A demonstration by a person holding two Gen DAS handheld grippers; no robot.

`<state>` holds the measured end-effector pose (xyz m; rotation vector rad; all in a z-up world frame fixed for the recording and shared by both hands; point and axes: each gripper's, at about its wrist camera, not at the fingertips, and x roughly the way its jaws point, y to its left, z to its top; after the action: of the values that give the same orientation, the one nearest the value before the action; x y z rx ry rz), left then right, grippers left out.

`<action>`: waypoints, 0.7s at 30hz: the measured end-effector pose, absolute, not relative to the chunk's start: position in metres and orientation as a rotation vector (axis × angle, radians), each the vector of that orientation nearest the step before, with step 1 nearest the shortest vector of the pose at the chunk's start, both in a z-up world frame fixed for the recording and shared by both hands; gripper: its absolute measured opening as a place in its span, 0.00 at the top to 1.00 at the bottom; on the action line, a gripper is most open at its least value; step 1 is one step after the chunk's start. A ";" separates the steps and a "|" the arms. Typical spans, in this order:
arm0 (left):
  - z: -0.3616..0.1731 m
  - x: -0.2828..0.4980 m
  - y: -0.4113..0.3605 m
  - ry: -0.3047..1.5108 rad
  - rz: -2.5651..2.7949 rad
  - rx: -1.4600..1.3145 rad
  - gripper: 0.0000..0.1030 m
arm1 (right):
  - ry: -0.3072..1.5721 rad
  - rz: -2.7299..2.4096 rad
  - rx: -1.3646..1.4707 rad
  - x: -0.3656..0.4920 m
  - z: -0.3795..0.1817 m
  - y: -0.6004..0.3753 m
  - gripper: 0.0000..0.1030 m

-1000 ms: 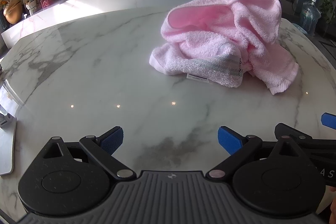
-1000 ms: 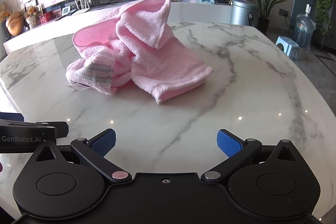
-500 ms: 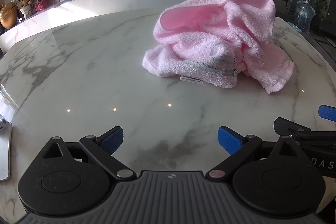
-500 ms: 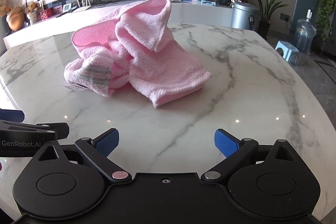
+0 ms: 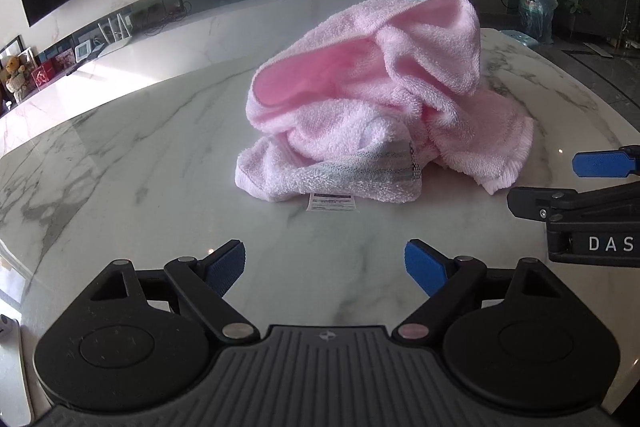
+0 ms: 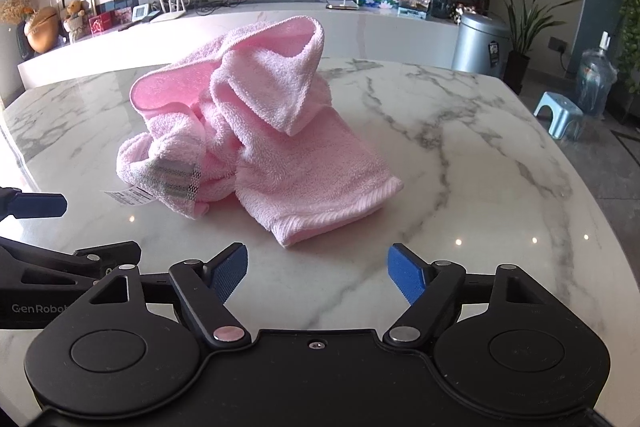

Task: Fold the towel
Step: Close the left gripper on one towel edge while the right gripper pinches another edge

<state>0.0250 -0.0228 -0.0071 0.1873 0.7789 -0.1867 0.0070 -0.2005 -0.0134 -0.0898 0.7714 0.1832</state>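
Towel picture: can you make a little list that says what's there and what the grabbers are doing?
towel: pink towel, crumpled in a heap
tag: white label sticking out at the near edge
surface: white marble table
left gripper: jaws open, short of the towel, holding nothing
right gripper: jaws open, short of the towel, holding nothing
folding: not begun

black tongs (image 5: pixel 325 263), blue pads (image 5: pixel 226 263)

towel (image 5: pixel 372 107): 1 | hand-held gripper: 2, left (image 5: pixel 325 263), right (image 6: pixel 318 269) | table (image 6: pixel 460 155): 1
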 end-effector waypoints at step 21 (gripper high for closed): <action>-0.007 0.058 -0.054 0.738 -0.348 0.273 0.50 | 0.830 0.341 -0.198 0.053 -0.014 -0.195 0.61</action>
<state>0.0585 -0.0536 -0.0073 0.2729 0.7381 -0.3483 0.0525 -0.1945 -0.0138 -0.1980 0.8299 0.3407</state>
